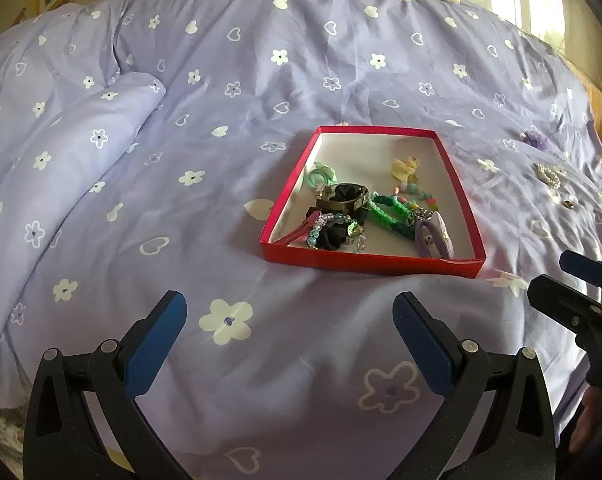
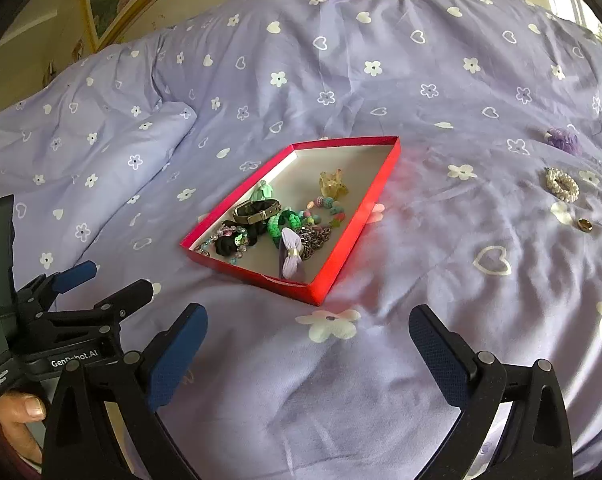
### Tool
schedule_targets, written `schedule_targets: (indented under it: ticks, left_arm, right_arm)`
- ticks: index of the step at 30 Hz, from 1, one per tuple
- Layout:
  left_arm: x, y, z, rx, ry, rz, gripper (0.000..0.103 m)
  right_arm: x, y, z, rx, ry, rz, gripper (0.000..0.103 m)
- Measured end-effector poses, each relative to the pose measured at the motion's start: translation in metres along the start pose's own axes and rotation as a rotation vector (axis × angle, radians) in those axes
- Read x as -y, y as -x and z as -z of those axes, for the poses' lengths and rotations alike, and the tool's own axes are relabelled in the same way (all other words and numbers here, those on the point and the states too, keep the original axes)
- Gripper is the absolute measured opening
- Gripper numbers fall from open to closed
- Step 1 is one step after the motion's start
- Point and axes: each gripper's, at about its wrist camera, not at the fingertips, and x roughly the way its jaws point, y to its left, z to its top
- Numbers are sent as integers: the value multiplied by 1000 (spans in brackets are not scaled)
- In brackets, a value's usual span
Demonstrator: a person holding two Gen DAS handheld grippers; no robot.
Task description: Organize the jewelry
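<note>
We see a shallow red cardboard tray [image 1: 375, 261] with a white floor on a lilac duvet [image 1: 261, 80] printed with white flowers and hearts. Inside the tray lie a black scrunchie [image 1: 337, 236], a green braided band [image 1: 393, 210] and a pale purple bow [image 2: 292, 254]. Right of the tray sit a white pearl scrunchie [image 2: 563, 184] and a gold ring [image 2: 585, 225].
</note>
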Motion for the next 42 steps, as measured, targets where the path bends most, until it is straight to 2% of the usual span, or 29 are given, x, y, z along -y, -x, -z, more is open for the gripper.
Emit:
schedule_targets:
  ticks: [19, 42]
  left_arm:
    - [0, 21, -3, 58, -4, 2, 103]
    - [1, 28, -5, 75, -2, 5, 103]
  right_arm:
    - [-8, 13, -6, 44, 12, -13, 102]
    - [-15, 19, -8, 67, 37, -13, 102]
